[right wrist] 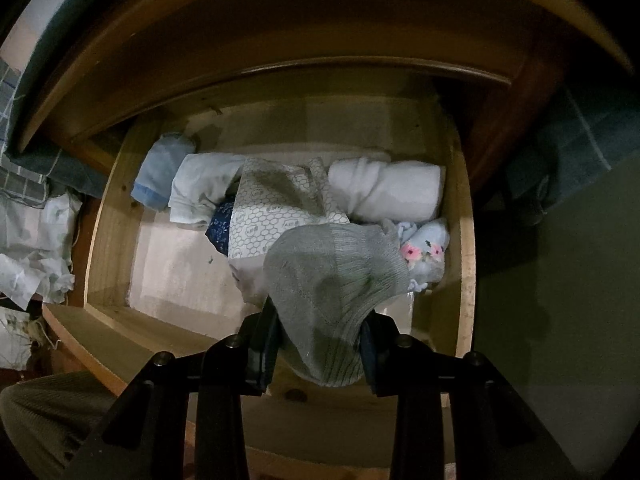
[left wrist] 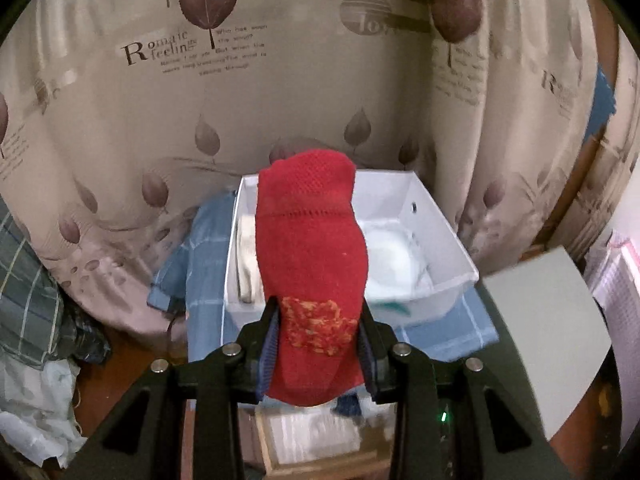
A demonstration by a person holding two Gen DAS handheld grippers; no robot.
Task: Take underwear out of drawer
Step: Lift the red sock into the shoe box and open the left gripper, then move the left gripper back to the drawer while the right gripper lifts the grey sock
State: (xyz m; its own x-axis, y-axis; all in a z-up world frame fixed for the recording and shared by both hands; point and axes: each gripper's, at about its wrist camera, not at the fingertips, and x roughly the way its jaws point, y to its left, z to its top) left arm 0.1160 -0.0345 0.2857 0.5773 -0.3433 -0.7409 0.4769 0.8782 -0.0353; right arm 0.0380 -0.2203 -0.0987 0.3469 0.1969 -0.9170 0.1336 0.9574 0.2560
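Note:
In the left wrist view my left gripper (left wrist: 320, 340) is shut on a red knitted garment (left wrist: 310, 264) and holds it up in front of a white box (left wrist: 444, 240). In the right wrist view my right gripper (right wrist: 322, 340) is shut on a grey knitted garment (right wrist: 340, 276) and holds it above the open wooden drawer (right wrist: 108, 236). In the drawer lie a white roll (right wrist: 388, 192), a honeycomb-patterned cloth (right wrist: 272, 208), a pale folded piece (right wrist: 200, 188), a light blue piece (right wrist: 158, 172), a dark blue piece (right wrist: 219, 228) and a small white piece with pink flowers (right wrist: 424, 252).
The white box sits on a blue checked cloth (left wrist: 200, 264) and holds pale fabric (left wrist: 390, 258). A leaf-printed curtain (left wrist: 280, 80) hangs behind it. A grey board (left wrist: 556, 328) stands at the right. Crumpled plastic (right wrist: 36, 240) lies left of the drawer.

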